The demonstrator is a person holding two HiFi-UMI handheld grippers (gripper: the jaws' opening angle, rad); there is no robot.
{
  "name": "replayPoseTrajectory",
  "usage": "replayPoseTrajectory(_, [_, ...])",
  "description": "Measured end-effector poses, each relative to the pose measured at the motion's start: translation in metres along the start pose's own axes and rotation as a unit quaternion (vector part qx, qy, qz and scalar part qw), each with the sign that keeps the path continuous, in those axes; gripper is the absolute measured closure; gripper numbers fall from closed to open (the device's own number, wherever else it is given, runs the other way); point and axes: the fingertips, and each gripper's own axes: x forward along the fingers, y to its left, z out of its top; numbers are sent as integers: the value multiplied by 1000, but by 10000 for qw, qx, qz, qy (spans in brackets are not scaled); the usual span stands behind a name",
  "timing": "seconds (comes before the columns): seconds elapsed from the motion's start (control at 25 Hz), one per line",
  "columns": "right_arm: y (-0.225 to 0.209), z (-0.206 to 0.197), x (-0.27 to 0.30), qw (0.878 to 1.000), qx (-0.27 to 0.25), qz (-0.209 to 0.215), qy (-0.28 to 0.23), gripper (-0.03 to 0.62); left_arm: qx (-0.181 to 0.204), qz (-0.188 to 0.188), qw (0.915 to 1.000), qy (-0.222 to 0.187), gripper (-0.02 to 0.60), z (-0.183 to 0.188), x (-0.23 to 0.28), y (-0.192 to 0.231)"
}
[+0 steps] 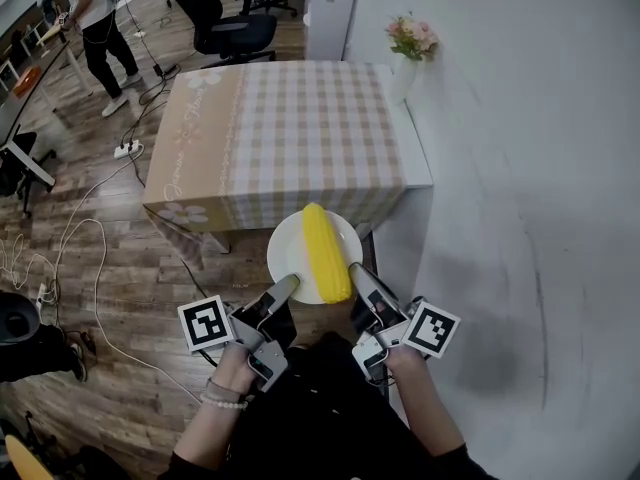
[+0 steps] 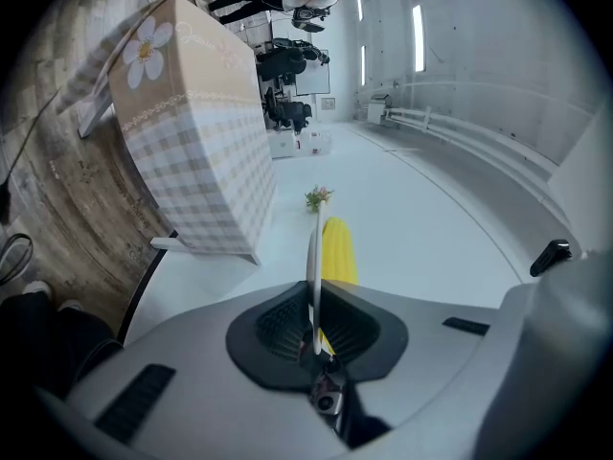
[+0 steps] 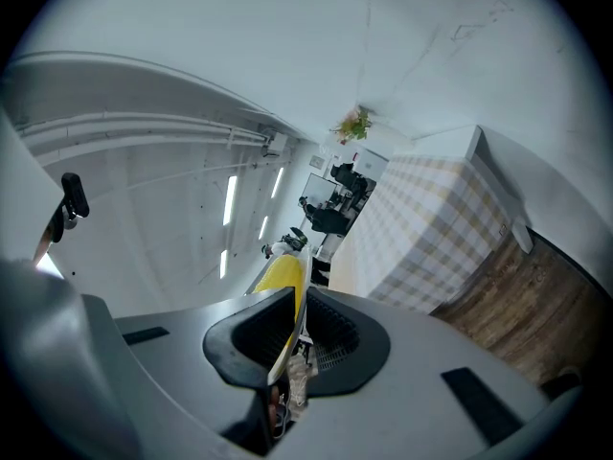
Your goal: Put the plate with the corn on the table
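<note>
**Two-handed carry, load short of its destination**

Head view: I hold the round white plate (image 1: 288, 251), with the yellow corn cob (image 1: 325, 253) lying on it, in the air just before the table draped in beige checked cloth (image 1: 290, 133).

Left gripper view: the left gripper (image 2: 313, 300) is clamped on the plate's rim.

Right gripper view: the right gripper (image 3: 295, 305) pinches the opposite rim.

Corn (image 1: 326, 253) on plate (image 1: 288, 250), table (image 1: 290, 128) beyond plate
</note>
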Motion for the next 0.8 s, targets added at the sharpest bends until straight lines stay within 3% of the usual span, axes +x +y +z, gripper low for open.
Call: replayPoseTrajectory(0.8, [-17,20,27,9999,4,-22,101,529,35,33,10000,-59,549,26,23,4])
